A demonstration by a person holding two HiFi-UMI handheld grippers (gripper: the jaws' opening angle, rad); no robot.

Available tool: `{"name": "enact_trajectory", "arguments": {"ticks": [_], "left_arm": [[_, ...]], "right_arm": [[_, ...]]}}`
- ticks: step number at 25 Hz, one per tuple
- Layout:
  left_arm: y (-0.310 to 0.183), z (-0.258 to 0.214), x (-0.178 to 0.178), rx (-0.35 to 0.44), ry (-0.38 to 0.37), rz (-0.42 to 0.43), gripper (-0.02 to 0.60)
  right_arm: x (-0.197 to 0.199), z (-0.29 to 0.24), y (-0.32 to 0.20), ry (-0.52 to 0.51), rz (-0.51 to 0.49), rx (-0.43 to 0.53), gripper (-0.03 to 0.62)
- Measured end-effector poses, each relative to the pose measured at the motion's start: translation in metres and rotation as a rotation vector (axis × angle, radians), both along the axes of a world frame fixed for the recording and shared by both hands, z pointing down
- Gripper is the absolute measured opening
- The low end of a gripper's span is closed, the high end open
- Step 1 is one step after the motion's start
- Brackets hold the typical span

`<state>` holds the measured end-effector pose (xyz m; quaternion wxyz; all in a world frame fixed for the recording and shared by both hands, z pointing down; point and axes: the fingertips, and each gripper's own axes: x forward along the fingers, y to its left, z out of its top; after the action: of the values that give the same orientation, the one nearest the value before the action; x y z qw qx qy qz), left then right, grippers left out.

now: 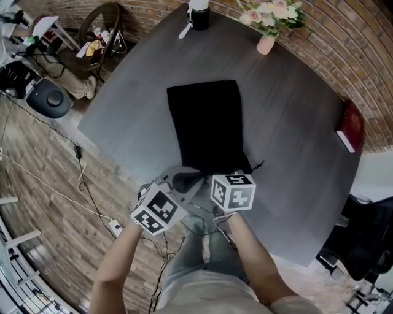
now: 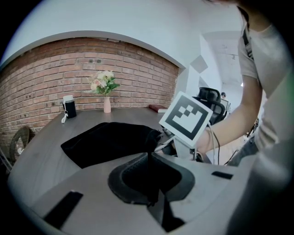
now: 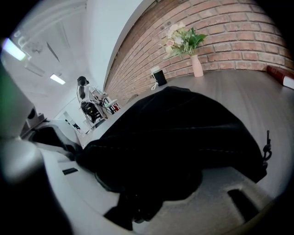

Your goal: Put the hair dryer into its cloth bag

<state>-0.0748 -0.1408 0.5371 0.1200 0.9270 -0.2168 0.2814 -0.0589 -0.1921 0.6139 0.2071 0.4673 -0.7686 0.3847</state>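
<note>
The black cloth bag (image 1: 206, 122) lies flat on the grey table (image 1: 295, 153), its mouth toward the near edge. My left gripper (image 1: 184, 181) is shut on a thin fold of the bag's mouth edge (image 2: 148, 151), which hangs between its jaws (image 2: 149, 188). Beside it, my right gripper (image 1: 215, 176) has a thick bunch of the black cloth (image 3: 183, 133) filling its jaws (image 3: 138, 202). Its marker cube (image 2: 186, 121) shows in the left gripper view. The bag's drawstring end (image 3: 265, 149) hangs at the right. No hair dryer is visible in any view.
At the table's far edge stand a pink vase of flowers (image 1: 270, 24) and a black-and-white device (image 1: 198, 13). A red book (image 1: 350, 126) lies at the right edge. A black office chair (image 1: 362, 239) stands to the right, with clutter and cables (image 1: 49, 92) on the floor at left.
</note>
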Motion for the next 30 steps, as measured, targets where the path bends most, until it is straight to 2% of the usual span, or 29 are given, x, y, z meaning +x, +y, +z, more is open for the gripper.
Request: {"name": "enact_trajectory", "arguments": {"ticks": [8,15,22,30], "left_arm": [[-0.001,0.0,0.0,-0.006,0.01,-0.014,0.021],[-0.001,0.003,-0.001,-0.013,0.005,-0.026,0.021],[-0.002,0.01,-0.003,-0.023,0.009,-0.065,0.021],[0.004,0.022,-0.006,-0.025,-0.014,-0.083,0.021]], "right_arm": [[-0.001,-0.001,-0.001,0.038,-0.032,0.024,0.19],[0.001,-0.01,0.008,0.047,-0.048,0.053,0.247],[0.009,-0.02,0.027,0.023,-0.058,0.029,0.273],[0.026,-0.026,0.064,0.075,-0.113,0.01,0.282]]}}
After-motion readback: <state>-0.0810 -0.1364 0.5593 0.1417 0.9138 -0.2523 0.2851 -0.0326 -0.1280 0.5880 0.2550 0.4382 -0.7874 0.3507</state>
